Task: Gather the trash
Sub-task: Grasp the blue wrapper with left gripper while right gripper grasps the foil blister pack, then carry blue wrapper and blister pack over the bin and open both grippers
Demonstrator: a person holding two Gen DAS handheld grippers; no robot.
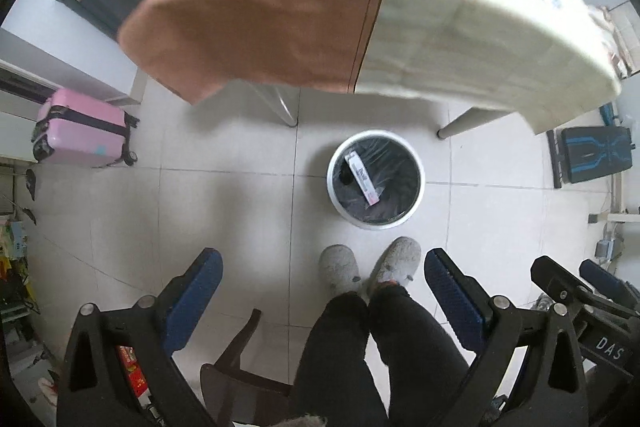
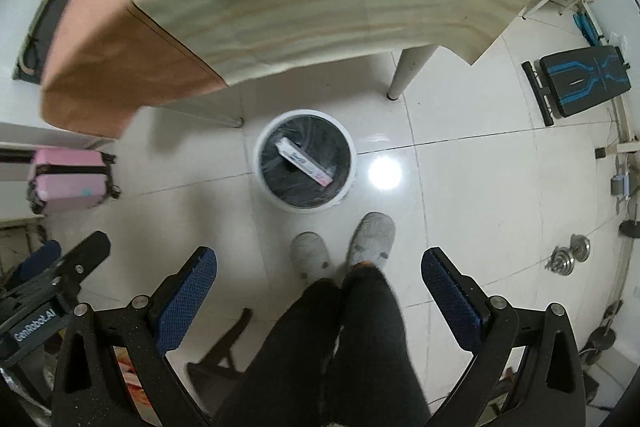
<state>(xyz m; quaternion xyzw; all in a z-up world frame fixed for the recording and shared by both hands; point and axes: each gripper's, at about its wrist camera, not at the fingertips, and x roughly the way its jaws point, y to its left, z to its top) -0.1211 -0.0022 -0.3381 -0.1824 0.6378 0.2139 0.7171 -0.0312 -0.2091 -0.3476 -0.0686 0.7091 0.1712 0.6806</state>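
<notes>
A long, flat white carton (image 1: 362, 177) with printed ends lies slantwise inside the round white bin (image 1: 375, 179), on its crinkled black liner, on glossy tiled floor. Left gripper (image 1: 323, 285) and right gripper (image 2: 319, 283) both hang spread wide, empty, blue ribbed pads showing.

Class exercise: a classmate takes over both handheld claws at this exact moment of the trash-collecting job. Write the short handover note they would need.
Left claw: open, holding nothing, held above the floor.
Right claw: open, holding nothing, alongside the left.
Trash bin: white, black liner, on the floor tiles just in front of the holder's slippers, near the table edge.
Done: one long white box lies inside the bin.
Left: the far end of the tabletop holds blurred items; check there for more trash. None visible on the floor.
</notes>
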